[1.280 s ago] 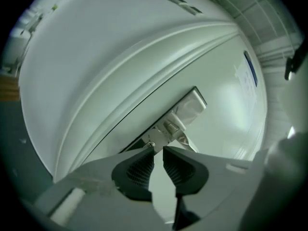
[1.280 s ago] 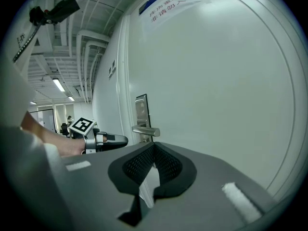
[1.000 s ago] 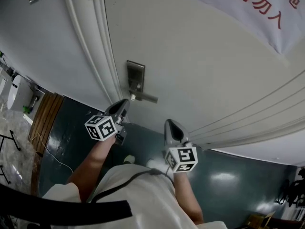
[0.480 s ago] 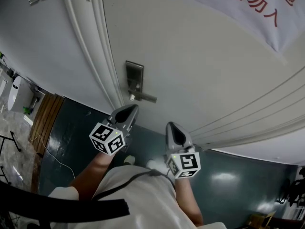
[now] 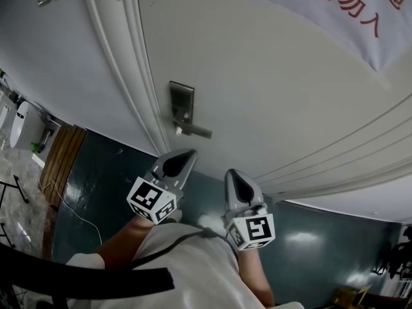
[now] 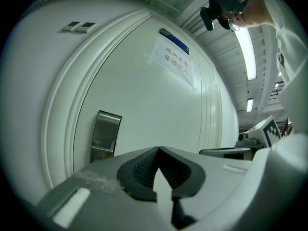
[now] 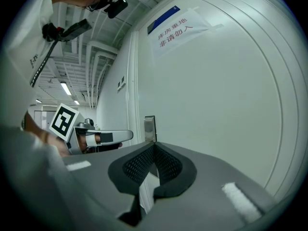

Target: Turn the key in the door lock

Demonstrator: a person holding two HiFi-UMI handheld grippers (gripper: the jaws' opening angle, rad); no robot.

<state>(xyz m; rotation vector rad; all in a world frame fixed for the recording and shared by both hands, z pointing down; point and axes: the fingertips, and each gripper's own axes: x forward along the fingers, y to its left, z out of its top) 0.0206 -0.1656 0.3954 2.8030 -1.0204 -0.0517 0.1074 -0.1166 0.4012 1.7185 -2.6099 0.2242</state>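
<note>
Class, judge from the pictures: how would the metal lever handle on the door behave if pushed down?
The lever handle looks like rigid metal, so it probably would not bend. Fixed at one end to the lock plate, it would likely pivot rather than slide. Its smooth, shiny finish could be slippery.

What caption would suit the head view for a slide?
Left gripper and right gripper, both shut, hover short of the lock plate.

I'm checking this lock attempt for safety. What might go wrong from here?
1. The left gripper and right gripper both hang short of the lock plate, jaws shut and empty; going in shut would likely bump the small key, not grip it.
2. The lever handle sits right beside the key, so the jaws may catch it instead.
</note>
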